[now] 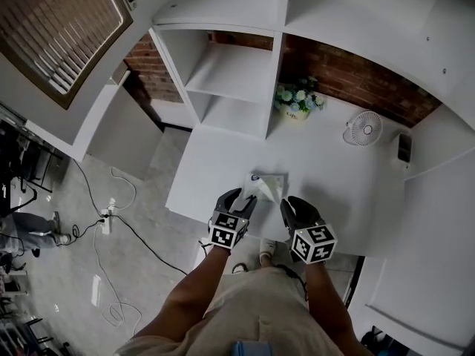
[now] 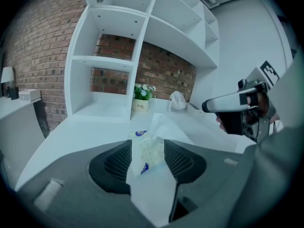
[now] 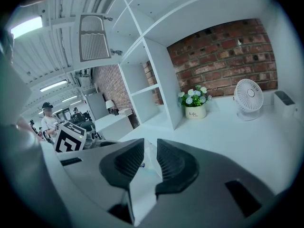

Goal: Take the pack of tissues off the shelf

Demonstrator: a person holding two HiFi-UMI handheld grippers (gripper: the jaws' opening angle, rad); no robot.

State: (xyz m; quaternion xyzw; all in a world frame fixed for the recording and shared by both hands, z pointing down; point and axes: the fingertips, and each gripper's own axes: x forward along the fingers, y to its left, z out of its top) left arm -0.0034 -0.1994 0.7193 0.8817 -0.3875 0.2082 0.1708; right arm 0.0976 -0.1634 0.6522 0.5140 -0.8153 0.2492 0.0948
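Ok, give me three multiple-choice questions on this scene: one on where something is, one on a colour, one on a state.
1. Where is the pack of tissues? A in a shelf compartment; B on the floor; C on the desk's near part.
2. The fan is: A white; B black; C red.
3. The left gripper is: A shut, empty; B open; C clamped on the fan.
C: it shows on the desk. A: cage and base are white. B: its jaws stand apart.

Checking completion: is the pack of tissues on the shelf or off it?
Off: the pack of tissues lies on the white desk, in front of the shelf.
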